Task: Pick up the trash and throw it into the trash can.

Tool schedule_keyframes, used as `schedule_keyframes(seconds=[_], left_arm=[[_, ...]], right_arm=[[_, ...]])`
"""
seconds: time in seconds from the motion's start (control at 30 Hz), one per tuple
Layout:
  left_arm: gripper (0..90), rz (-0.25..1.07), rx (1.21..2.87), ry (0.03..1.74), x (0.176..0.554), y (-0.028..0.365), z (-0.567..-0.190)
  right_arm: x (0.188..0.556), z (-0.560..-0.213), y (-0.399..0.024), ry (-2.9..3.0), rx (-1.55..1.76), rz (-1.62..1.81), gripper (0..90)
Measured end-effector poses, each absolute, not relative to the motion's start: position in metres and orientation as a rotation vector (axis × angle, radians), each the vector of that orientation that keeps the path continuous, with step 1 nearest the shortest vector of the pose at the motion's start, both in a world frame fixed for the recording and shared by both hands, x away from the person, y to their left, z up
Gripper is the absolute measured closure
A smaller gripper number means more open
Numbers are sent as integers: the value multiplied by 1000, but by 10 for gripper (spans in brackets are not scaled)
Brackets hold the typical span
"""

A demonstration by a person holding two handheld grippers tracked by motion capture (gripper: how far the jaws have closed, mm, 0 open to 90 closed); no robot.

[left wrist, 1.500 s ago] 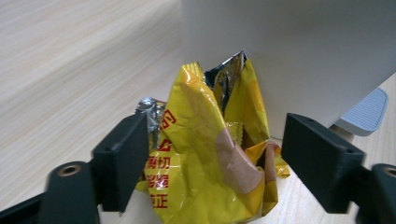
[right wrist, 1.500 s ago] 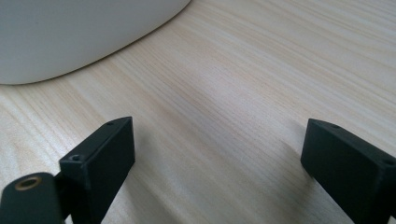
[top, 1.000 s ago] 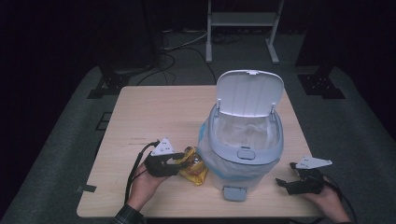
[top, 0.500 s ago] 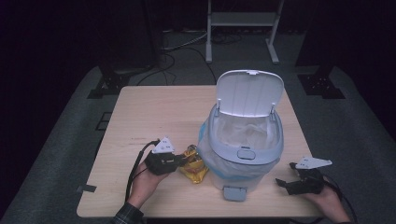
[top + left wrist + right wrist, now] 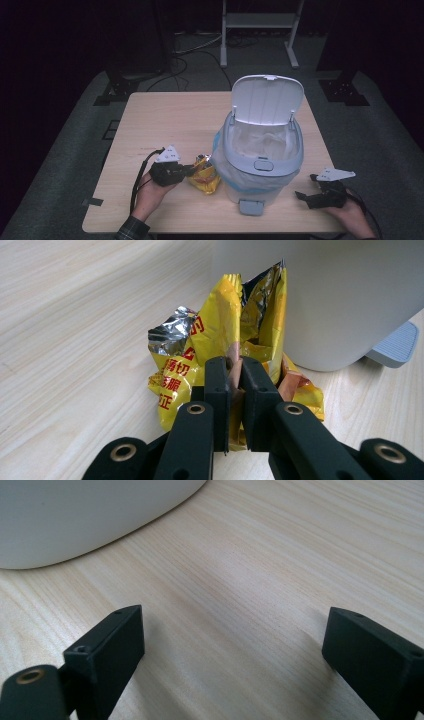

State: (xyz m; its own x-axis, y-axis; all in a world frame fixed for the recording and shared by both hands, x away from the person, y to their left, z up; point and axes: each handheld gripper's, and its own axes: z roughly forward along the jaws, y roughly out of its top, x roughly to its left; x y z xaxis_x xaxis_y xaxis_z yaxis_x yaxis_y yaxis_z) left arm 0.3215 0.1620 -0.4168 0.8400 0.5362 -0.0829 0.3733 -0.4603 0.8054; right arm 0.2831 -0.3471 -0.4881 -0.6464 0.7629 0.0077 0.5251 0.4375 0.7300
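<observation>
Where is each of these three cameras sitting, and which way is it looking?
High view: above the person's side, looking forward and down on the table; both hands, left tool, right tool.
Left gripper view: rides the left tool, looking along jaws shut on the yellow snack bag.
Right gripper view: rides the right tool, low over bare wood, jaws open.
Shared: all three show the white bin, beside the bag.

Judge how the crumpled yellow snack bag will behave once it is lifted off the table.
The snack bag looks like thin creased foil, so it will probably flop and keep crackling out of shape. It seems empty, so likely very light. The left gripper pinches one fold between its fingers; glossy film may slip.
</observation>
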Motion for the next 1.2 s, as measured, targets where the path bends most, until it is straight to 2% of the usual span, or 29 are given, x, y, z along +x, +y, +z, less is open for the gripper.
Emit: schedule_keyframes(seconds=[1.2], left_arm=[[834, 226, 1949, 629, 320, 221, -388]], right_arm=[[283, -488, -347, 2371, 1103, 1033, 88]])
